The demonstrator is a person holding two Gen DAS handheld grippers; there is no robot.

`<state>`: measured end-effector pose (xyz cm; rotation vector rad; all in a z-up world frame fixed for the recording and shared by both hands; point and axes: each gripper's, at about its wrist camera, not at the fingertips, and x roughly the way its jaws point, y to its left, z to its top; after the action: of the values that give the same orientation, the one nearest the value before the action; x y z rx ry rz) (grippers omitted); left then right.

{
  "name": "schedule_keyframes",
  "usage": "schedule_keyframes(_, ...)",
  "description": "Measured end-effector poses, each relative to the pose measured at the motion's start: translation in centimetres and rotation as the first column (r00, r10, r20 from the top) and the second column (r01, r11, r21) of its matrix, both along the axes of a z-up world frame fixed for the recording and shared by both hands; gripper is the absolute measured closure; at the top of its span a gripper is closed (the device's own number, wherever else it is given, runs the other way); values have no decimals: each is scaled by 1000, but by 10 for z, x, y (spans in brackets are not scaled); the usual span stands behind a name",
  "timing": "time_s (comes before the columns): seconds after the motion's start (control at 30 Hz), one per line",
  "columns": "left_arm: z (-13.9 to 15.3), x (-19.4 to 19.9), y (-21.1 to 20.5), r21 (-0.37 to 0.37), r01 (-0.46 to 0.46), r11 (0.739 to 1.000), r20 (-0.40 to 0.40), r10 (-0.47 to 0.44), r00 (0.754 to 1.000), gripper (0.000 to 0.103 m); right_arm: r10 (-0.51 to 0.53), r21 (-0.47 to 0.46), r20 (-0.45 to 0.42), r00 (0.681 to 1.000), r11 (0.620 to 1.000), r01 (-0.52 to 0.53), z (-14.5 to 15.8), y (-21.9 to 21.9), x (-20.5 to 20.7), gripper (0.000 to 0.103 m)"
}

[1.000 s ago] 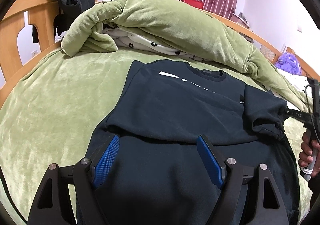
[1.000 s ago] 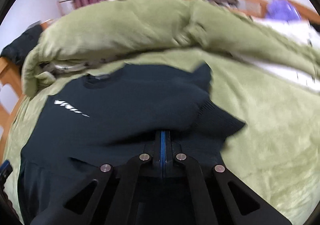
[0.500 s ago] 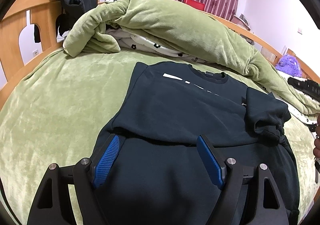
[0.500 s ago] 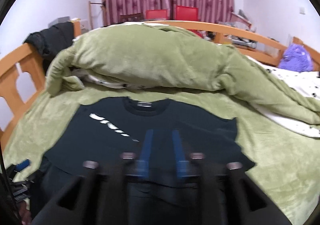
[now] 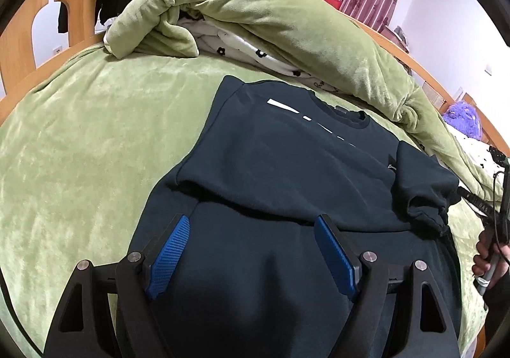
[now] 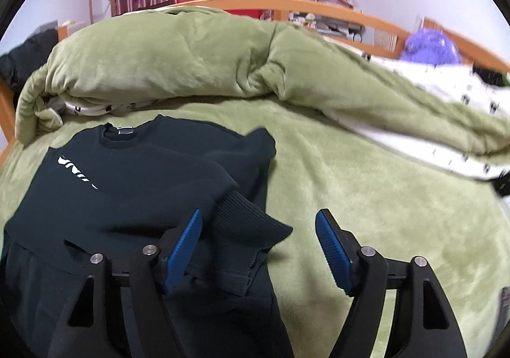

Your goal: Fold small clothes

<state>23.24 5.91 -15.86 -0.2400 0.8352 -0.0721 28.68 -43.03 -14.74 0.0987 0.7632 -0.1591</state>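
With the cuff (image 6: pixel 245 240) laid at 3 o'clock on the sweatshirt (image 5: pixel 287 166) mid-bed (image 5: pixel 79 150), right gripper (image 6: pixel 258 249) fingers are opening off it, nothing gripped; left gripper (image 5: pixel 251 259) hovers open, likely awaiting the hem.

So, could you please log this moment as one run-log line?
sweatshirt: flat on bed, sleeve folded in | left gripper: open above it | right gripper: jaws opening, cuff between, unpressed

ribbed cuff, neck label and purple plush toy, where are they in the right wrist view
ribbed cuff (image 6: pixel 251 230): right wrist view, middle of the ribbing.
neck label (image 6: pixel 125 131): right wrist view, grey tag inside the collar.
purple plush toy (image 6: pixel 428 46): right wrist view, its fuzzy body.
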Motion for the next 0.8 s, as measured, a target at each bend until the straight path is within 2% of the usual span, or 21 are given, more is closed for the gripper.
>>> schedule_keyframes(0.17, -7, 6, 1, 34, -14, 999, 1, 14, 1000, 23, 1, 66, -9, 1000, 998, 0, -31, -14, 17, 26)
schedule_keyframes(0.33, -16, 12, -4, 73, -5, 997, -12, 6, 1000, 23, 9, 147, -9, 1000, 989, -7, -44, -16, 36, 26)
schedule_keyframes(0.4, -18, 12, -7, 93, 4, 996, -11, -3, 1000, 23, 42, 159, 17, 999, 986, -44, -41, -9, 37, 43)
schedule_keyframes(0.47, -17, 11, -11, 112, 16, 994, -3, -16, 1000, 23, 80, 145, 17, 997, 986, -82, -36, 1, 37, 86)
schedule_keyframes(0.5, -16, 10, -12, 115, 21, 993, 0, -21, 1000, 23, 87, 120, 21, 996, 989, -89, -33, 7, 36, 91)
schedule_keyframes(0.57, -13, 8, -13, 109, 30, 994, 8, -31, 999, 23, 101, 107, 41, 994, 989, -105, -23, 16, 33, 96)
schedule_keyframes(0.67, -3, 3, -12, 89, 34, 995, 28, -37, 999, 23, 116, 130, 82, 990, 983, -126, 3, 29, 26, 97)
schedule_keyframes(0.8, 8, -5, -14, 116, 39, 992, 82, -49, 995, 23, 173, 114, 129, 976, 976, -188, 57, 71, 19, 98)
